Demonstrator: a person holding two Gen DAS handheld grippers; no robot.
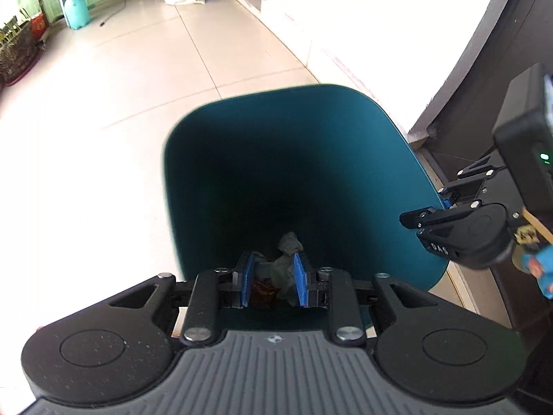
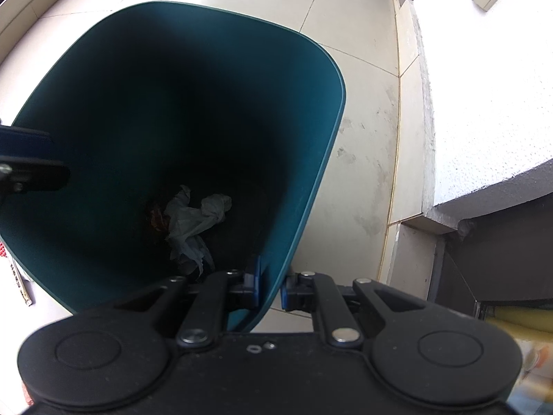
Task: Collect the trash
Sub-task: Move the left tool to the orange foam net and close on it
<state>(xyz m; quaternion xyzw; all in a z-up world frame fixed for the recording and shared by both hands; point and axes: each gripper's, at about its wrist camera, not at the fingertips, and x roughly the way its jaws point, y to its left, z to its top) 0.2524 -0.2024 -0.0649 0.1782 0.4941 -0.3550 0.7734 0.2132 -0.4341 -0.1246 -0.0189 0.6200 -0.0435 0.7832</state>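
my right gripper (image 2: 269,288) has its jaws clenched on the near wall of the teal bin (image 2: 311,159), one pad inside, one outside. my left gripper (image 1: 271,283) hangs over the bin's mouth (image 1: 179,186), jaws released. crumpled white tissue (image 2: 197,218) lies at the bottom beside an orange-brown scrap (image 2: 157,218). only the left view shows, far across the tiled floor (image 1: 114,79), a blue gas cylinder (image 1: 76,10).

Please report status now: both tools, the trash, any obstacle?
Left tool open over bin. Right tool grips bin wall. Crumpled paper lies inside. No obstacle seen.
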